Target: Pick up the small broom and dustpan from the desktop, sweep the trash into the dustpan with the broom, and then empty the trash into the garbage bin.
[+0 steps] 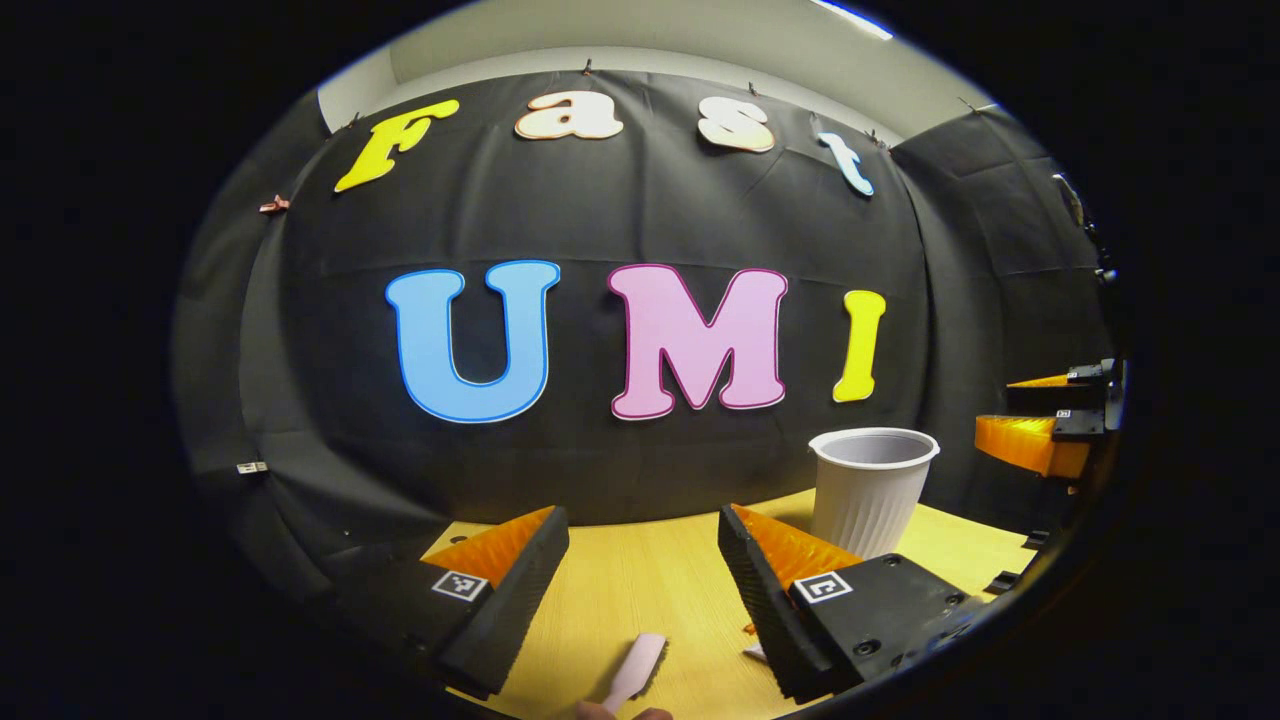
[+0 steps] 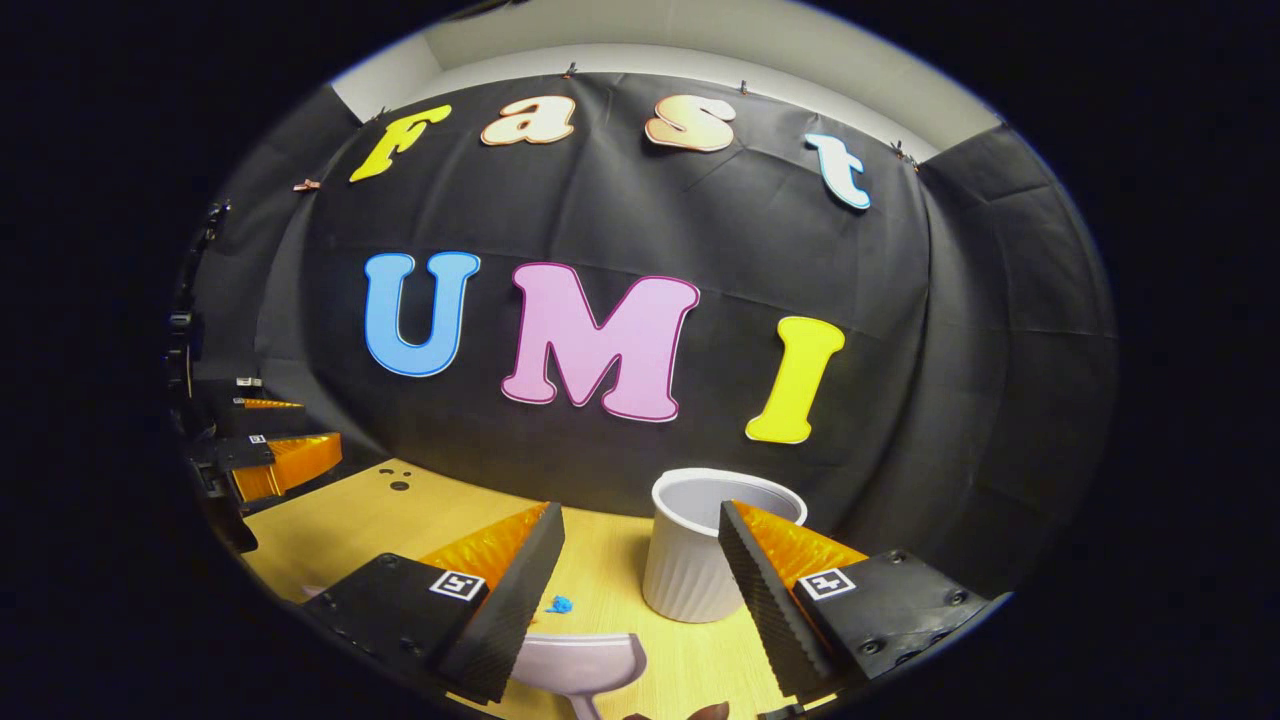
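Nothing is picked up yet: both the left claw and right claw hover spread apart and empty above the tabletop. Dustpan, probably the broom handle, blue trash and bin wait untouched.

No readable text is found; small square black-and-white coded markers are carried on the tongs, nothing legible.

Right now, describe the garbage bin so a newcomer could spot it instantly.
Start at the wooden desk in front of the black cloth wall. Near the desk's back edge stands the bin, a pale ribbed cup-shaped tub with a rolled rim, open on top. It is the only tall upright thing there; the dustpan and blue scrap lie low.
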`<state>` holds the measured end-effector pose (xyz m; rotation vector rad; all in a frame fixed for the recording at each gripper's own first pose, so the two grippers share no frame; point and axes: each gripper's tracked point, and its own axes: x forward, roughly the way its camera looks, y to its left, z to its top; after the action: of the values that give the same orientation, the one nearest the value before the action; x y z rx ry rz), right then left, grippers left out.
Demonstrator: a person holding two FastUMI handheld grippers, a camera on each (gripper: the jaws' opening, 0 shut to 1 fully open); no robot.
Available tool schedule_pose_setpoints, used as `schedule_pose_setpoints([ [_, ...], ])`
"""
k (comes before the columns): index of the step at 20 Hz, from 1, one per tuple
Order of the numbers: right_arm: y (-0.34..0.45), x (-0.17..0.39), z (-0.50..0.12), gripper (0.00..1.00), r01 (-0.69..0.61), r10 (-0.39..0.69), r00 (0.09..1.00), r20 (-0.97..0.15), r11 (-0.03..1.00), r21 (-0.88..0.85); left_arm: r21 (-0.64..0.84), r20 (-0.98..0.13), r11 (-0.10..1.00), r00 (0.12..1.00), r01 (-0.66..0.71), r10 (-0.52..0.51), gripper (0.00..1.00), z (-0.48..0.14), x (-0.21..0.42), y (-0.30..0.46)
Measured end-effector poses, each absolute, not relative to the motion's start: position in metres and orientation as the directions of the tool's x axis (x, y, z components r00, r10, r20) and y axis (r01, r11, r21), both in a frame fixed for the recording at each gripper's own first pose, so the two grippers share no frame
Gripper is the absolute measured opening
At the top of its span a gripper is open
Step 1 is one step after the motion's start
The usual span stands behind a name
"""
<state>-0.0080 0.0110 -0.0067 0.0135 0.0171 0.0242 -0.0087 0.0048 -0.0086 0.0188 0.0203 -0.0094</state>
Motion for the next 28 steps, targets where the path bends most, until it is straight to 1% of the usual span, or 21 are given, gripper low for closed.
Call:
schedule_pose_setpoints([
  [6,0.026,-0.012,-0.016,0.97,-0.055,0.056,0.997,-0.049,0.998,0.025,0.031,-0.027,1.0,1.0,0.006,-0.005,0.95,-0.014,-0.015,0.014],
  [8,0.031,-0.016,-0.036,0.97,-0.08,0.081,0.989,-0.12,0.997,0.018,0.034,-0.032,0.999,0.999,0.007,-0.006,0.95,-0.016,-0.017,0.017],
  [10,0.035,-0.025,-0.071,0.98,-0.119,0.122,0.964,-0.236,0.993,0.025,0.04,-0.033,0.999,0.999,0.009,-0.008,0.95,-0.019,-0.019,0.018],
  [12,0.037,-0.038,-0.116,0.98,-0.143,0.149,0.913,-0.38,0.989,0.044,0.049,-0.037,0.999,0.999,0.012,-0.01,0.95,-0.024,-0.021,0.021],
  [15,0.039,-0.049,-0.183,0.98,-0.175,0.174,0.819,-0.547,0.983,0.051,0.058,-0.047,0.998,0.999,0.013,-0.011,0.94,-0.03,-0.026,0.023],
  [18,0.039,-0.054,-0.245,0.98,-0.215,0.185,0.686,-0.704,0.975,0.048,0.059,-0.062,0.998,0.998,0.01,-0.007,0.94,-0.039,-0.03,0.026],
  [19,0.044,-0.058,-0.261,0.98,-0.223,0.186,0.655,-0.733,0.974,0.048,0.062,-0.066,0.998,0.998,0.01,-0.005,0.94,-0.04,-0.03,0.026],
  [21,0.044,-0.064,-0.287,0.94,-0.232,0.181,0.587,-0.789,0.972,0.051,0.069,-0.073,0.998,0.997,0.009,-0.004,0.94,-0.043,-0.03,0.028],
  [23,0.049,-0.065,-0.313,0.94,-0.235,0.178,0.528,-0.831,0.97,0.058,0.077,-0.074,0.997,0.997,0.007,-0.002,0.94,-0.048,-0.034,0.03],
  [24,0.052,-0.063,-0.322,0.89,-0.235,0.177,0.505,-0.845,0.97,0.063,0.081,-0.075,0.997,0.997,0.004,0.002,0.95,-0.049,-0.036,0.032],
  [25,0.054,-0.06,-0.332,0.87,-0.232,0.175,0.487,-0.856,0.97,0.066,0.083,-0.079,0.997,0.997,0.0,0.006,0.96,-0.054,-0.038,0.034],
  [28,0.057,-0.051,-0.355,0.87,-0.23,0.162,0.425,-0.89,0.971,0.066,0.073,-0.103,0.997,0.995,-0.009,0.016,0.97,-0.063,-0.039,0.038],
])
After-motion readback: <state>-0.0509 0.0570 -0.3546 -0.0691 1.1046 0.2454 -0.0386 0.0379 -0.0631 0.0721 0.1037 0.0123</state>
